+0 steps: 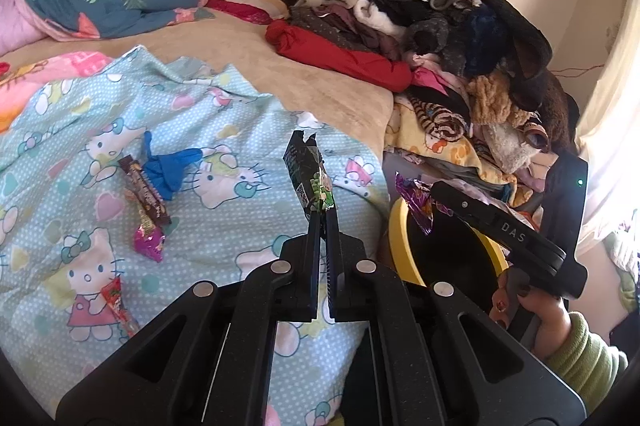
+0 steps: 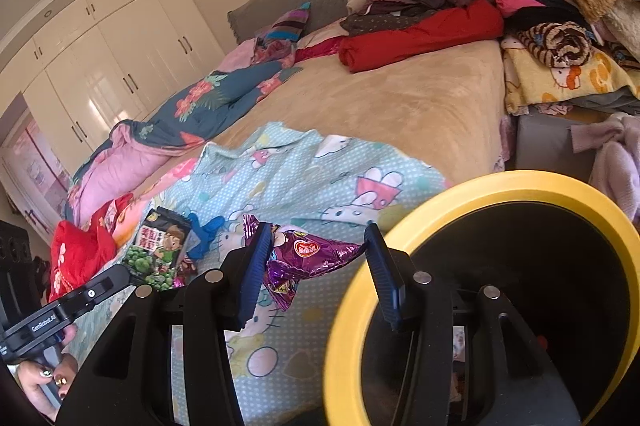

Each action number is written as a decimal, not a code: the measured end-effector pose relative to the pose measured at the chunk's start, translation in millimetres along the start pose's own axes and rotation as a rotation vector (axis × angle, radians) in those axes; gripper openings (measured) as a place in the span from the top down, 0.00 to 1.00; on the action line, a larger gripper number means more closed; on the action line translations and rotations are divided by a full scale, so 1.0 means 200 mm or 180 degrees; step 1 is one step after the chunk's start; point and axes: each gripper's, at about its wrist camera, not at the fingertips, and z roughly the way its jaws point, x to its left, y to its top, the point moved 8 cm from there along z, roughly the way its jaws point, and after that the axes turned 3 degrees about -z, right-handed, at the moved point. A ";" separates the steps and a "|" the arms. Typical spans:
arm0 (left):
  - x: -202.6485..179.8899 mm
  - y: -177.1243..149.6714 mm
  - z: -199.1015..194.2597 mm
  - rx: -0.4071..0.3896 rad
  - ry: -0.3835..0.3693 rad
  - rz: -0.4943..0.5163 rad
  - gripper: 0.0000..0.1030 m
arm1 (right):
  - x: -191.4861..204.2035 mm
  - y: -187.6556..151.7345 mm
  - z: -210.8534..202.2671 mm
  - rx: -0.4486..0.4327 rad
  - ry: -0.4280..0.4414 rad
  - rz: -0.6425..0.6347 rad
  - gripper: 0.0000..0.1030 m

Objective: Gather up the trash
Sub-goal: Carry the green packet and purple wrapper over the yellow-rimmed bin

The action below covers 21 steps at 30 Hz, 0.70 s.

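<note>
You've got two wrappers in the air, both on their way to the yellow-rimmed bin [image 2: 500, 182] at the bed's edge. The purple wrapper [image 2: 316, 254] is stretched crosswise between the right gripper's [image 2: 316, 242] pads, jaws part open w/ the foil filling the gap, so it's held by its ends and hangs just beside the bin's rim, not over the mouth yet. The green-and-black snack packet [image 1: 308, 178] stands upright above the left gripper [image 1: 323, 214], jaws fully closed on its bottom edge; pinched low like that it stays clear of the quilt.

Both grippers tilt downward over the Hello Kitty quilt [image 1: 240, 154]. Your right hand [image 1: 532, 306] wraps the handle, green sleeve [image 1: 588, 358] behind it, gripper aimed across toward the bin. The left sits nearer the bed's middle, so it prob. drops second.

Still on the quilt: a brown bar wrapper [image 1: 146, 190], a pink wrapper [image 1: 150, 242], a red wrapper [image 1: 116, 302] and a blue glove [image 1: 168, 170].
</note>
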 end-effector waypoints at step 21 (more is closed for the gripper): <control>-0.24 -0.06 0.02 0.0062 -0.0227 0.0266 1.00 | -0.26 0.05 -0.16 -0.0173 -0.0255 0.0208 0.55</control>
